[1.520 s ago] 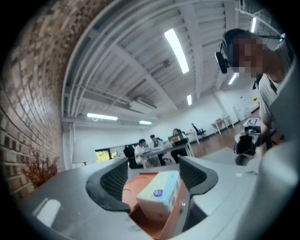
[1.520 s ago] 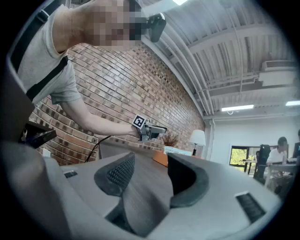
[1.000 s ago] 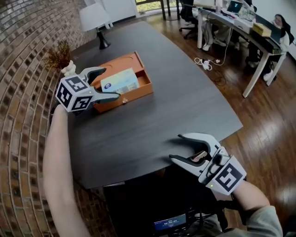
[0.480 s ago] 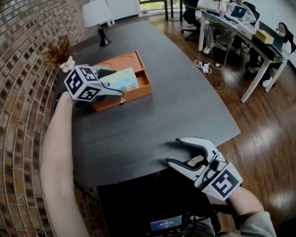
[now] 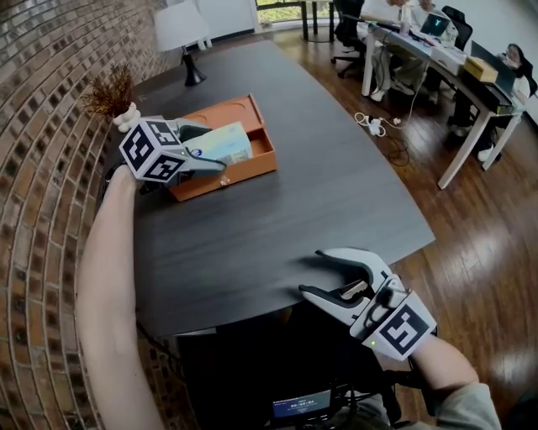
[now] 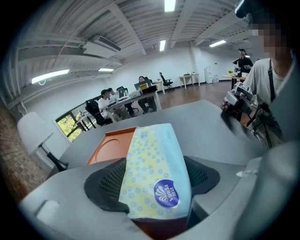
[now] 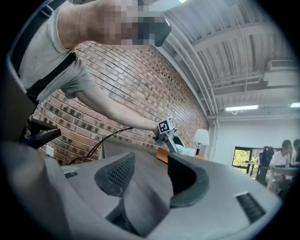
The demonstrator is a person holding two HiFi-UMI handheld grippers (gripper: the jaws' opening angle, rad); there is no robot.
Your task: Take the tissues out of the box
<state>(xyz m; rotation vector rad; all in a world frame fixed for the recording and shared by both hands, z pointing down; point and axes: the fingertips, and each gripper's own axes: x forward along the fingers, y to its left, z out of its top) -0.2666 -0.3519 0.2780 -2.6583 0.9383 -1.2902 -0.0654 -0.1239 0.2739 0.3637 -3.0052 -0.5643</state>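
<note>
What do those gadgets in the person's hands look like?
Each is a light grey plastic claw with two curved jaws and dark ribbed pads. The left gripper, its jaws closing on the tissue pack, and the right gripper each carry a white cube of black square markers. A grey sleeve covers the right wrist.

hidden | tissue pack (image 5: 225,141) near end | behind left gripper (image 5: 208,149) (jaws closing round it)

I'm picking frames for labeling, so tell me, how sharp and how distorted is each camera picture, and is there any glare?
Head view: wide-angle bend curves the brick wall; pale sheen on the wood floor. Left gripper view: strong fisheye with dark corners, tissue pack crisp, ceiling lights blown out. Right gripper view: same fisheye, foreground soft.
</note>
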